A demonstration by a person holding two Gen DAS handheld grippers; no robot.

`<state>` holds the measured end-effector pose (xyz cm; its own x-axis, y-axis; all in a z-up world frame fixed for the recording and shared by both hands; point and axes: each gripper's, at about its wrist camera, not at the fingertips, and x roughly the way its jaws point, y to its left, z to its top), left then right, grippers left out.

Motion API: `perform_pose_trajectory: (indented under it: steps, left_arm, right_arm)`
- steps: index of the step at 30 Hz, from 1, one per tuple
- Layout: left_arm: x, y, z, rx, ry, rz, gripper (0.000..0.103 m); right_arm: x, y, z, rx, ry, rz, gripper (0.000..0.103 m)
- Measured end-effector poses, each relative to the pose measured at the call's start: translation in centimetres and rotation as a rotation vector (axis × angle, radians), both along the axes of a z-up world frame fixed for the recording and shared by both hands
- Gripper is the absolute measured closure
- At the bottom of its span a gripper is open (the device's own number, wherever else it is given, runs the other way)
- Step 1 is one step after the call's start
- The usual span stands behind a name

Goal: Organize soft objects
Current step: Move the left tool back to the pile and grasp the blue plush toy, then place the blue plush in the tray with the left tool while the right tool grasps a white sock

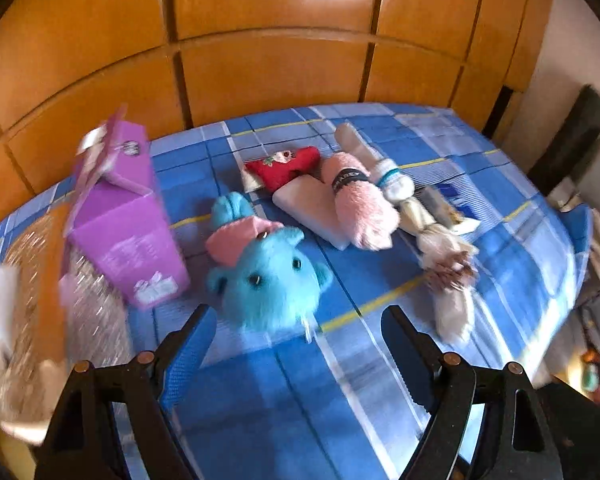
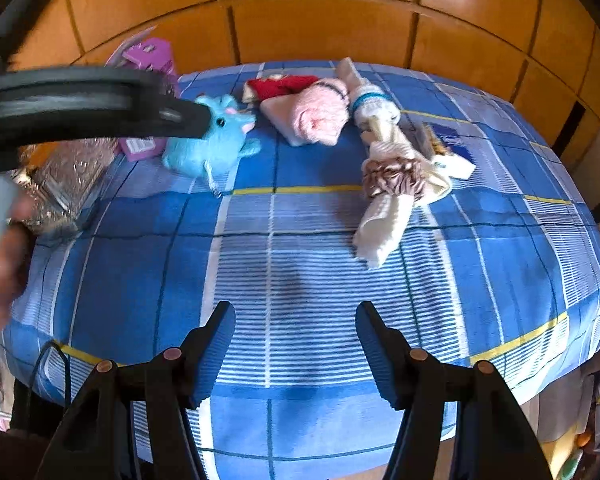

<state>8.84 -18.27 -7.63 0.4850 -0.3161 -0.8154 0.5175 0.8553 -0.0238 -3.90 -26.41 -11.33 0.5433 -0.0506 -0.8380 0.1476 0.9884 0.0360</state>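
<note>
The left gripper (image 1: 300, 320) is hanging just short of the blue plush toy (image 1: 266, 276), its jaws spread wide with nothing between them, so the step in hand looks to be the reach for that toy. The toy is lying face-up on the blue checked bedspread (image 1: 380, 380), just beside a purple gift box (image 1: 124, 224) and a clear glittery container (image 1: 40, 292) at the left edge, which is too blurred to name surely. Farther back, a red cloth (image 1: 288, 168), a rolled pink towel (image 1: 360, 208) and tied cream-coloured cloth bundles (image 1: 440, 248) are sitting in a loose row. The right gripper (image 2: 296, 344) is waiting over a bare stretch of the bedspread, jaws released and holding nothing, well apart from everything soft. Next, I judge, the left jaws need to be straddling the toy's round body before closing, gently enough that the fur compresses without slipping free.
</note>
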Motion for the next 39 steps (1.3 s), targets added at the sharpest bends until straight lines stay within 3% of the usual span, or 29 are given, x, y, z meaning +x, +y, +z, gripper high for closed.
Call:
perform_pose_trajectory:
  steps: [7,9,13,17,28,34,39]
  left_arm:
    - [3.7,-2.7,-4.2,0.132,-0.006,0.057,0.017]
    - [4.4,-3.0,-4.9,0.136,-0.006,0.058,0.018]
    - [4.9,-2.8,-5.8,0.146,-0.038,0.048,0.040]
    - [4.1,-2.2,-5.7,0.143,-0.083,0.024,0.049]
    - [4.1,-3.3,0.8,0.038,-0.136,-0.060,0.050]
    - [8.2,-3.7,6.3,-0.043,-0.117,0.014,0.049]
    - [12.2,-0.1,11.2,-0.053,-0.209,0.134,0.048]
  right_arm:
    - [0.0,-1.1,0.5,0.033,-0.021,-0.035,0.040]
    - [0.0,-1.3,0.4,0.038,-0.024,-0.040,0.040]
    - [0.1,-1.7,0.1,0.051,-0.022,-0.049,0.040]
    - [0.1,-2.0,-0.4,0.073,-0.013,-0.062,0.040]
    - [0.1,-2.5,-0.8,0.098,0.004,-0.088,0.040]
    - [0.0,-2.2,-0.4,0.085,-0.006,-0.076,0.040]
    - [0.0,-2.2,-0.5,0.082,-0.005,-0.072,0.040]
